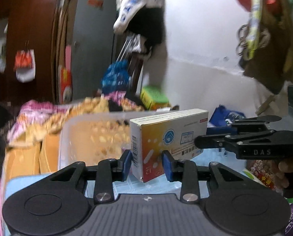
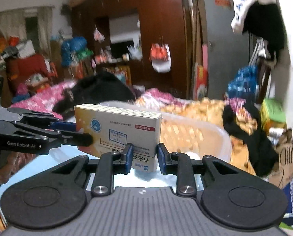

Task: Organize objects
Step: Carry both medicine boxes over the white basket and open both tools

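A white, orange and red medicine box [image 1: 166,137] stands on edge above a light blue surface; it also shows in the right wrist view [image 2: 119,129]. My left gripper [image 1: 147,164] has its blue pads on both sides of the box's near end and is shut on it. My right gripper [image 2: 143,159] is shut on the other end. Each gripper appears in the other's view: the right one [image 1: 245,141] at the box's right end, the left one [image 2: 38,135] at its left end.
A clear plastic tub [image 1: 91,135] sits just behind the box, also in the right wrist view [image 2: 195,135]. Patterned bedding and clothes [image 2: 185,106] lie beyond. A green box [image 1: 154,96] sits by the white wall. Bags hang above.
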Tool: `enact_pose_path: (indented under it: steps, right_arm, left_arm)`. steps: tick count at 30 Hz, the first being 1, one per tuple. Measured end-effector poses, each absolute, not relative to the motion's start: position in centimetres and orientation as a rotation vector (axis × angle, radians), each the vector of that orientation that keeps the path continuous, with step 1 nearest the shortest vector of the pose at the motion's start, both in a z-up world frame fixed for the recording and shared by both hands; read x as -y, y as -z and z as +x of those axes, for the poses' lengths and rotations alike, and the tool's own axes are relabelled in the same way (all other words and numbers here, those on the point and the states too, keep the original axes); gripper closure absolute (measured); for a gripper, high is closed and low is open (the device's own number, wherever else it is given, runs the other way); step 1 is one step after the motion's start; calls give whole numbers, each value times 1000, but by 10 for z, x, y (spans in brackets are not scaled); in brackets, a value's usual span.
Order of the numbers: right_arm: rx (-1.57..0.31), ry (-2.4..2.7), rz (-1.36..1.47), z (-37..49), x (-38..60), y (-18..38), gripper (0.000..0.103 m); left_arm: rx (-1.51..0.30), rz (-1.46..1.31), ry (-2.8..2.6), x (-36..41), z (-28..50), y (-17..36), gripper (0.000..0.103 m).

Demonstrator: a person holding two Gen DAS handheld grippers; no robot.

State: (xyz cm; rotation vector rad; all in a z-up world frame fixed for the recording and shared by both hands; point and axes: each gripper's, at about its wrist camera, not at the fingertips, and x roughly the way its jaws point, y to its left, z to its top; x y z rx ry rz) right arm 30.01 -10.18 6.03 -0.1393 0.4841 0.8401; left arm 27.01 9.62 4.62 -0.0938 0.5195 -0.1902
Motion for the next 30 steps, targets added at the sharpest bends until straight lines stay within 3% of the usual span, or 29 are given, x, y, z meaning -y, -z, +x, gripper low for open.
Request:
enact_pose_path:
  steps: [4, 7, 9, 11, 16, 22, 30]
  right_arm:
    - [-583, -815, -166, 316, 93, -55, 72]
    - [-593, -810, -151, 313, 97, -54, 60]
    - [-546, -784, -130, 309, 107, -61, 17]
    - [-476, -738, -122, 298, 123, -67, 1]
    - [-333, -730, -43, 243, 176, -65, 0]
    - [-239, -808, 79, 156, 230, -20, 0]
    - [-183, -929, -60, 97, 202, 20, 0]
  left_arm:
    - [-591, -93, 156, -97, 285, -39, 62]
    - [-573, -86, 112, -98, 282, -41, 52]
    - [-513, -95, 75, -102, 270, -48, 20]
    - [-435, -98, 56, -104, 250, -56, 16]
    - [-294, -76, 112, -93, 169, -63, 14]
    - [-204, -74, 152, -77, 70, -25, 14]
    - [-263, -44, 205, -84, 47, 33, 14]
